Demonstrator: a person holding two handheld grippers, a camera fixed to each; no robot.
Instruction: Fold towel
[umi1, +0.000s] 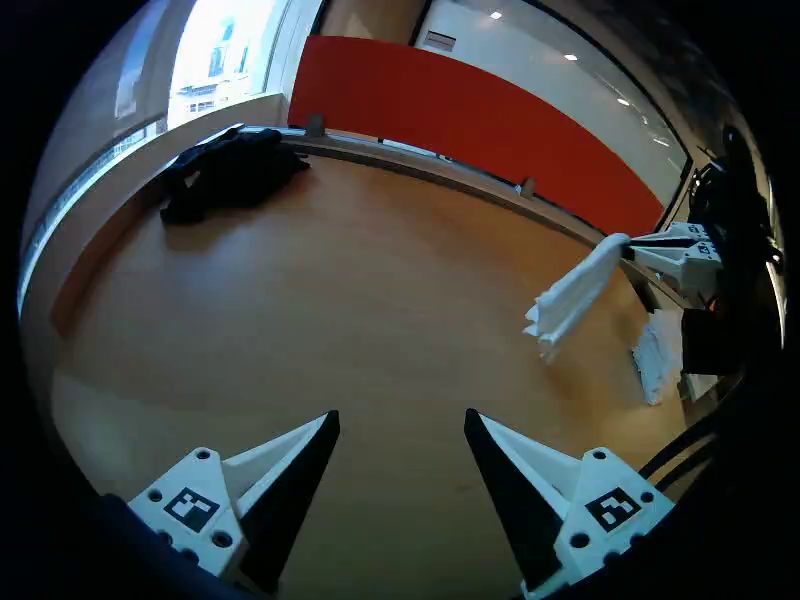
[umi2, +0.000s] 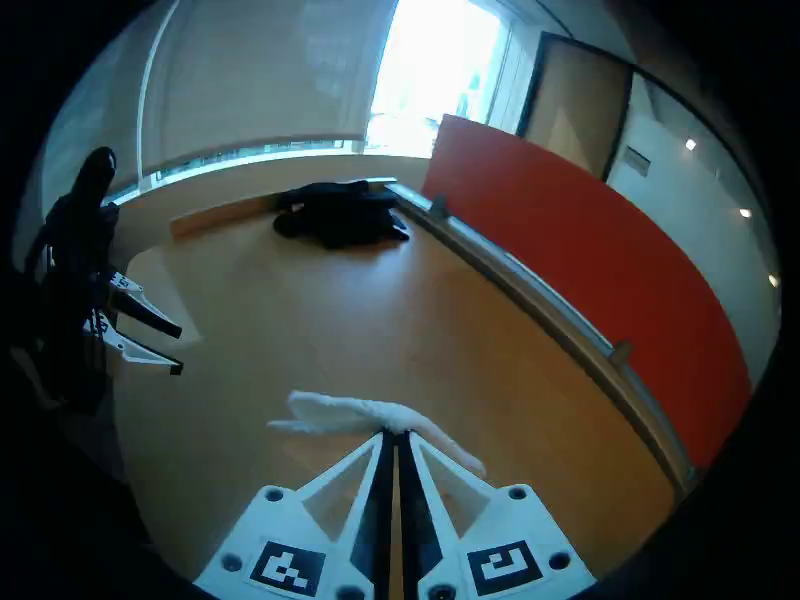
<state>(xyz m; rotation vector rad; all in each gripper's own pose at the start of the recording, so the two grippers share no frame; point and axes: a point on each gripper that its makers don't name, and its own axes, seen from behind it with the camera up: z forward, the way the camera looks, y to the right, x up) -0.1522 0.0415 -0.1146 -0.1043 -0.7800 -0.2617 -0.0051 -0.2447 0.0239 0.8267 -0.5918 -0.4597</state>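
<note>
Towel (umi1: 572, 298): white, bunched into a long strip; right of frame in the left gripper view; long axis slants from upper right down to lower left, free end lowest
Right tool (umi1: 628, 246): clenched on the Towel's upper end
Left tool (umi1: 401, 415): released; fingers spread over the desk (umi1: 330, 300)
Markings: black-and-white square codes (umi1: 191, 508) on the fingers

The tabletop (umi1: 350, 300) is a broad surface of light, warm-toned wood, smooth and mostly bare. At its far corner, close under the window, a crumpled black garment (umi1: 232, 170) lies in a loose heap on the wood. A grey rail (umi1: 450, 170) runs along the far edge. Near the right edge lies a folded white towel (umi1: 655, 365), well apart from the garment.
</note>
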